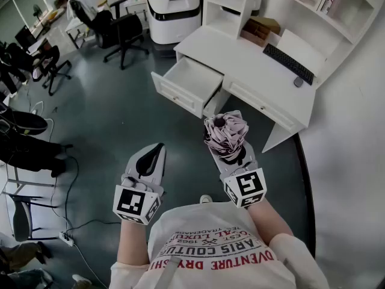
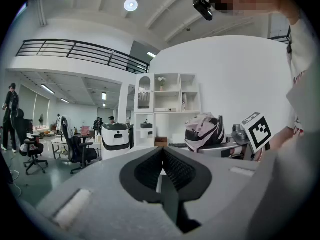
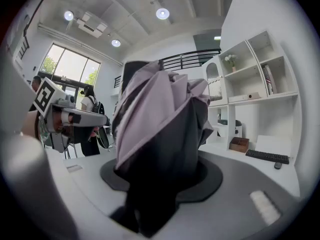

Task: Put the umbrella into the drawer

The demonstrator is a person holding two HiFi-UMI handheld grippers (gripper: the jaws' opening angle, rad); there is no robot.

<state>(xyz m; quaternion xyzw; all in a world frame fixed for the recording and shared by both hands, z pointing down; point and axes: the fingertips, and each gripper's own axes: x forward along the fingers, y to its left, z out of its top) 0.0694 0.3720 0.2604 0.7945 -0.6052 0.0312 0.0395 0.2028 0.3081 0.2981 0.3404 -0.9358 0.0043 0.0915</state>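
Note:
A folded pink and black umbrella (image 1: 225,136) stands up out of my right gripper (image 1: 231,152), which is shut on it. In the right gripper view the umbrella (image 3: 160,149) fills the middle, its lower part clamped between the jaws. My left gripper (image 1: 149,161) hangs beside it at the left, shut with nothing in it; its ribbed pads (image 2: 172,169) meet. The umbrella (image 2: 204,132) also shows at the right of the left gripper view. An open white drawer (image 1: 189,80) juts from the white desk (image 1: 252,65) ahead of both grippers, beyond the umbrella.
A black keyboard (image 1: 289,63) and mouse (image 1: 298,82) lie on the desk, shelves (image 1: 289,5) above it. A white machine (image 1: 174,11) stands left of the desk. Black office chairs (image 1: 117,32) and cables (image 1: 72,179) occupy the grey floor to the left.

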